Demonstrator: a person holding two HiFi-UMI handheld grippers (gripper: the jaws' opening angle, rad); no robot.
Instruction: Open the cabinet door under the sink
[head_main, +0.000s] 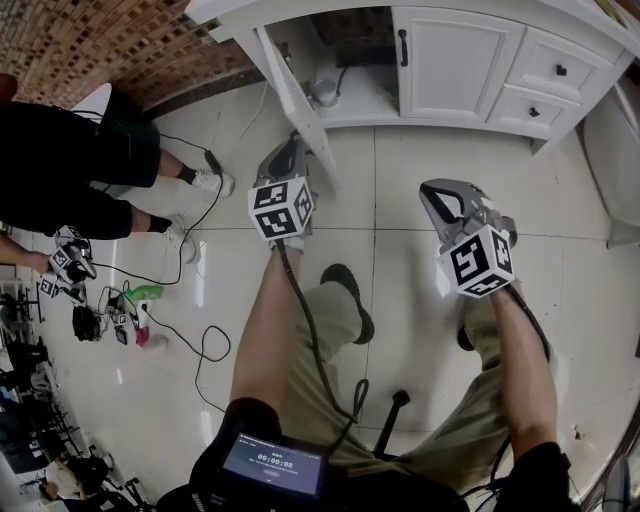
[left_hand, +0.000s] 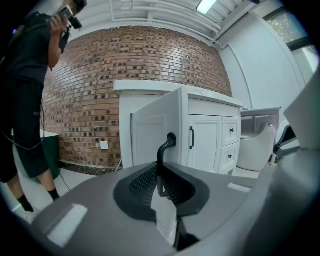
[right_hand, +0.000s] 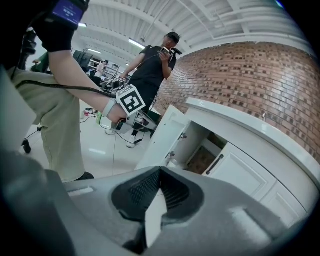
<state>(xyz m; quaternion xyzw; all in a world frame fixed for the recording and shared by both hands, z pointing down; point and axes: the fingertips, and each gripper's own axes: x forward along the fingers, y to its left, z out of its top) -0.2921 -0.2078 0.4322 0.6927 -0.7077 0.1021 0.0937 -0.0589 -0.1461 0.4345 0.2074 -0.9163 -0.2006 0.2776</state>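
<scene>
Cabinet door (left_hand: 150, 130) swung open, handle (left_hand: 159, 152) in left jaws

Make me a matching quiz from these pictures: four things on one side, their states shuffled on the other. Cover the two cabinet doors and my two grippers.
Column one:
1. left cabinet door
2. right cabinet door
3. left gripper
4. right gripper

Column two:
A. jaws together, holding nothing
B. swung open
C. flush with the cabinet front
D. clamped on the black door handle

Pairs: 1-B, 2-C, 3-D, 4-A
</scene>
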